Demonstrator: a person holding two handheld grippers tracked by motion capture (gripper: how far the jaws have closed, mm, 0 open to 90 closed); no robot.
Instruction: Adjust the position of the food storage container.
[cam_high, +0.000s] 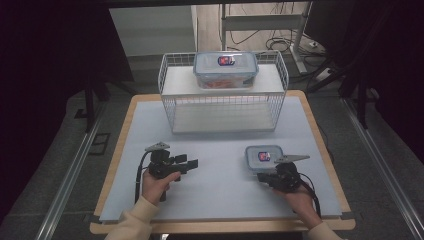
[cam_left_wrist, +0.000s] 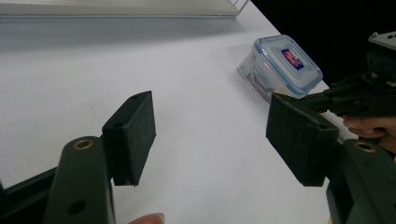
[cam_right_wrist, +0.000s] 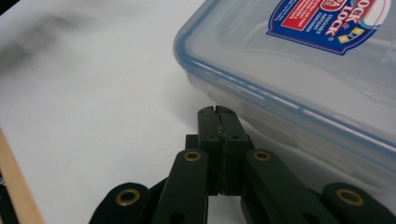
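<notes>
The small box (cam_high: 263, 158) sits on the table (cam_high: 220, 175), at its right side near the front, lid on, with a red and blue label on the clear blue-rimmed lid. Your right tool (cam_high: 274, 176) is just at the box's near side; in the right gripper view its jaws are pressed flat together with nothing between them, and their tips (cam_right_wrist: 218, 112) sit right beside the box's (cam_right_wrist: 299, 70) wall, though you cannot tell whether they touch it. Your right hand (cam_high: 300, 197) holds that tool from the front edge of the table.

Your left tool (cam_high: 186, 163) rests well apart from the box, on the left half of the table, pointing across toward it. In the left gripper view its jaws stand wide apart with only bare table between the pads (cam_left_wrist: 301, 140), and the box (cam_left_wrist: 280, 67) shows beyond them. Your left hand (cam_high: 157, 184) grips its body.

Farther back stands a white wire rack (cam_high: 223, 95), and a large box (cam_high: 226, 69) with the same kind of label lies on its top shelf.
</notes>
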